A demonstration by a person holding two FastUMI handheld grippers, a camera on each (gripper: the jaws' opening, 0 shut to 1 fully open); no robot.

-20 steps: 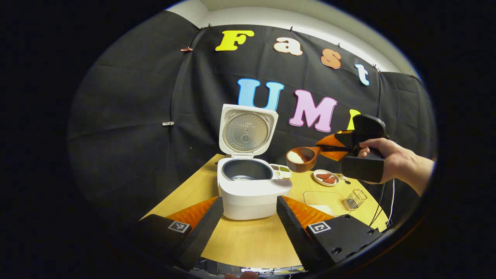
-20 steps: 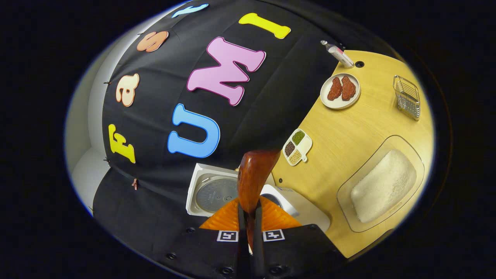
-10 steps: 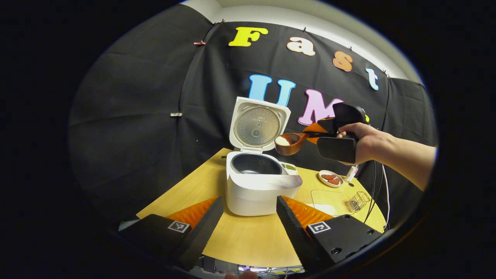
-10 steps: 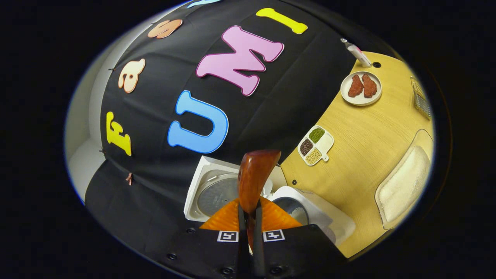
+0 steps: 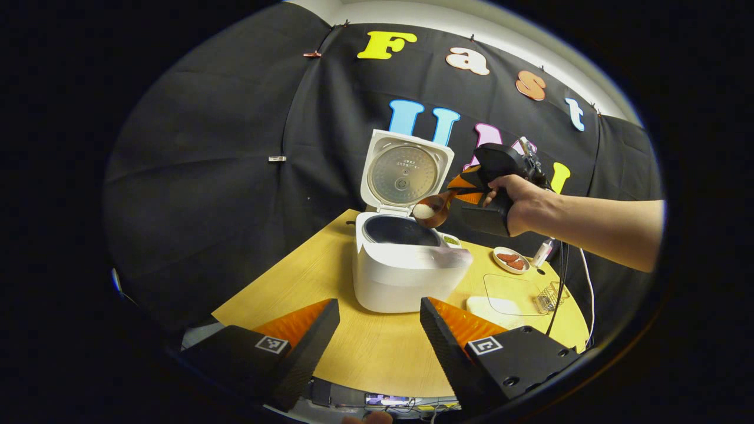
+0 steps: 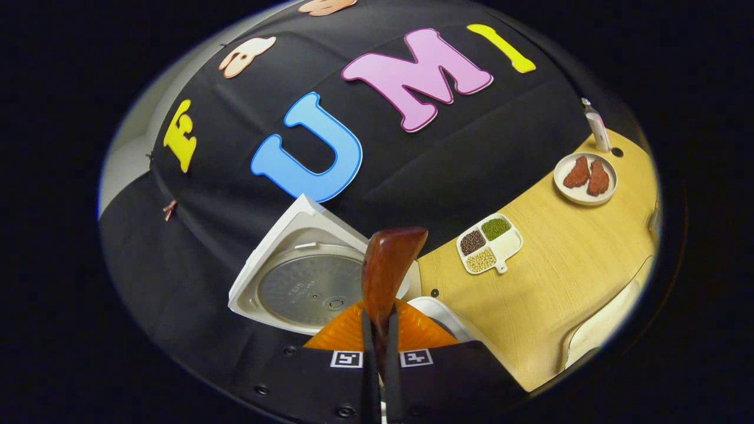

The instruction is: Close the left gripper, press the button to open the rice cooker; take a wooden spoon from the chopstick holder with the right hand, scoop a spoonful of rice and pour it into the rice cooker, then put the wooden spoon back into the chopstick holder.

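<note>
The white rice cooker (image 5: 406,274) stands on the wooden table with its lid (image 5: 406,175) swung up and the dark pot showing. A brown wooden spoon (image 5: 429,211) with white rice in its bowl hangs over the pot's right rim. My right gripper (image 5: 456,192), held by a hand, is shut on the handle. In the right gripper view the spoon (image 6: 386,268) sticks up from between that gripper's (image 6: 379,338) closed fingers, with the lid (image 6: 300,282) just left of it. My left gripper (image 5: 377,330) is open, low in front of the cooker, holding nothing.
Right of the cooker lie a clear tray of rice (image 5: 506,294), the wire chopstick holder (image 5: 548,297) and a plate of red pieces (image 5: 511,260). A divided dish of beans (image 6: 492,242) and a small bottle (image 6: 596,123) sit toward the back wall.
The right gripper has carried the rice-filled spoon left and down, from beside the cooker to over the pot's rim. The left gripper has drawn back a little, still open.
</note>
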